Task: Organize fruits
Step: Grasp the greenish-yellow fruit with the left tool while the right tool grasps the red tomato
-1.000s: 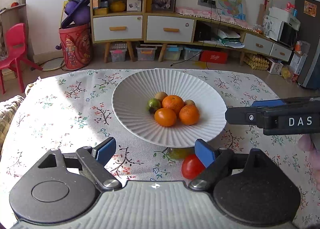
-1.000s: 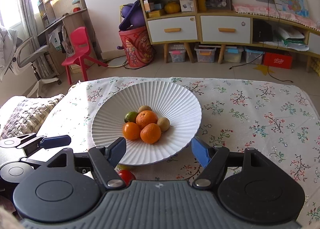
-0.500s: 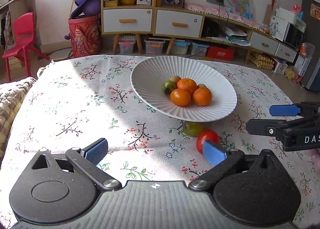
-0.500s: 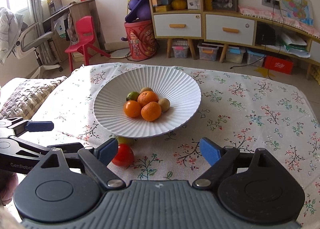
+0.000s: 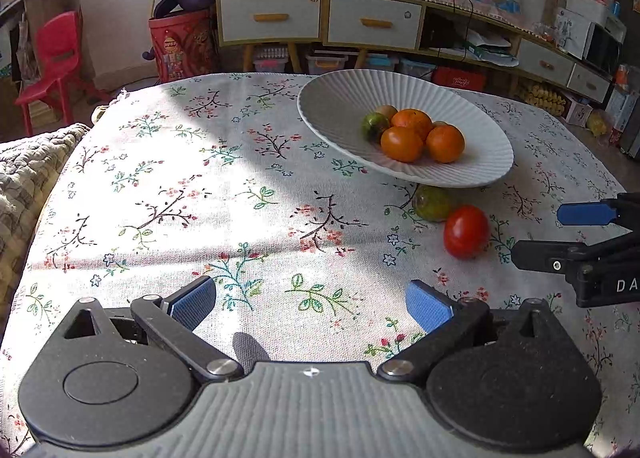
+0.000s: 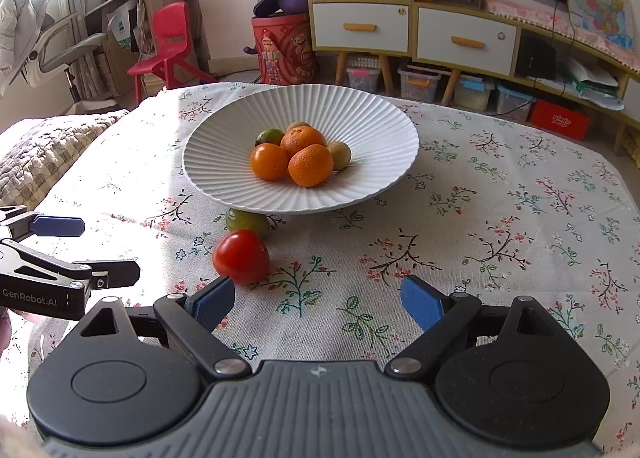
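Plainly, both the left hand-held gripper point(image 5: 310, 304) and right hand-held gripper point(image 6: 318, 300) gape, released. Tomato point(image 6: 241, 256) and green fruit point(image 6: 247, 221) lie beside the plate point(image 6: 224, 178), mid-table; a careless nudge could roll them off.

both the left tool point(image 5: 311, 304) and the right tool point(image 6: 318, 300) hover side by side, blue pads spread wide, holding nothing.

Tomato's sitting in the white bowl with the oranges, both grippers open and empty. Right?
Not quite. The tomato lies on the tablecloth in front of the white bowl, beside a green fruit, as the right wrist view shows. Both grippers, left and right, are open and empty.
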`<state>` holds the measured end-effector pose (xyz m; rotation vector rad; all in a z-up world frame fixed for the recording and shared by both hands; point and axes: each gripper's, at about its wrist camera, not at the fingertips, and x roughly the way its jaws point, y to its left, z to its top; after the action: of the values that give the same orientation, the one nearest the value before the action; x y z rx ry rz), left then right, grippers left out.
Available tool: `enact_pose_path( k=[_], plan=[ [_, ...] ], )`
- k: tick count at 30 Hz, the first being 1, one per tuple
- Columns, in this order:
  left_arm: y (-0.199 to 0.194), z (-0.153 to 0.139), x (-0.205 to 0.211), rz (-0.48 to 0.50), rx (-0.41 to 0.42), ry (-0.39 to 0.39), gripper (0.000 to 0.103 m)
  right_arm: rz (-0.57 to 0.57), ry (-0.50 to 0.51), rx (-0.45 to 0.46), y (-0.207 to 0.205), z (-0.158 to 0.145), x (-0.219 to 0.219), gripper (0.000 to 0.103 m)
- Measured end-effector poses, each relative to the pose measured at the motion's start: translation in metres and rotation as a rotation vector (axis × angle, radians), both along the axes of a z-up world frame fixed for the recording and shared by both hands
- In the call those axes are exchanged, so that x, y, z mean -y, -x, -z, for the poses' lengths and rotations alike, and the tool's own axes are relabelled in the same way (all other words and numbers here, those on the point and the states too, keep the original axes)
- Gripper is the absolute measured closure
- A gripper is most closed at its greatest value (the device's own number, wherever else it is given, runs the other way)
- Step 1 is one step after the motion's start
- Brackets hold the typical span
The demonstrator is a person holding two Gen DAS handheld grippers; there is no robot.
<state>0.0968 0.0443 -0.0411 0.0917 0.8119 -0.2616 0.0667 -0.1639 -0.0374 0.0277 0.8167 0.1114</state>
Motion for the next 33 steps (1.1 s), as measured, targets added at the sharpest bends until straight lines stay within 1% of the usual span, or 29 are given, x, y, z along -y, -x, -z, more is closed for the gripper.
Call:
enact_pose_path(
  k=[3, 6, 11, 18, 21, 23, 24, 30, 33],
  plan=[
    [0.001, 0.000, -0.002, 0.001, -0.003, -0.003, 0.013, -0.013, 0.008, -0.004, -0.001, 0.004, -0.004, 0.017],
    [0.000, 0.001, -0.002, 0.002, -0.009, -0.008, 0.013, -0.026, 0.013, -0.008, -0.002, 0.006, -0.009, 0.025],
    [0.000, 0.002, -0.004, -0.006, -0.017, -0.018, 0.013, -0.053, 0.020, -0.015, -0.006, 0.009, -0.021, 0.041],
    [-0.003, 0.003, -0.005, -0.018, -0.024, -0.022, 0.013, -0.086, 0.010, -0.020, -0.014, 0.008, -0.037, 0.051],
    [-0.003, 0.003, -0.006, -0.020, -0.024, -0.022, 0.013, -0.094, 0.003, -0.023, -0.016, 0.008, -0.041, 0.058],
    [-0.003, 0.003, -0.006, -0.020, -0.023, -0.022, 0.013, -0.097, 0.005, -0.023, -0.018, 0.007, -0.042, 0.065],
    [-0.003, 0.003, -0.006, -0.019, -0.023, -0.023, 0.013, -0.097, 0.006, -0.021, -0.017, 0.007, -0.043, 0.066],
    [-0.006, 0.002, -0.005, -0.022, -0.020, -0.021, 0.013, -0.093, 0.015, -0.034, -0.018, 0.005, -0.042, 0.068],
    [-0.008, 0.002, -0.001, -0.022, -0.010, -0.025, 0.013, -0.081, 0.017, -0.036, -0.017, 0.004, -0.034, 0.068]
  ],
)
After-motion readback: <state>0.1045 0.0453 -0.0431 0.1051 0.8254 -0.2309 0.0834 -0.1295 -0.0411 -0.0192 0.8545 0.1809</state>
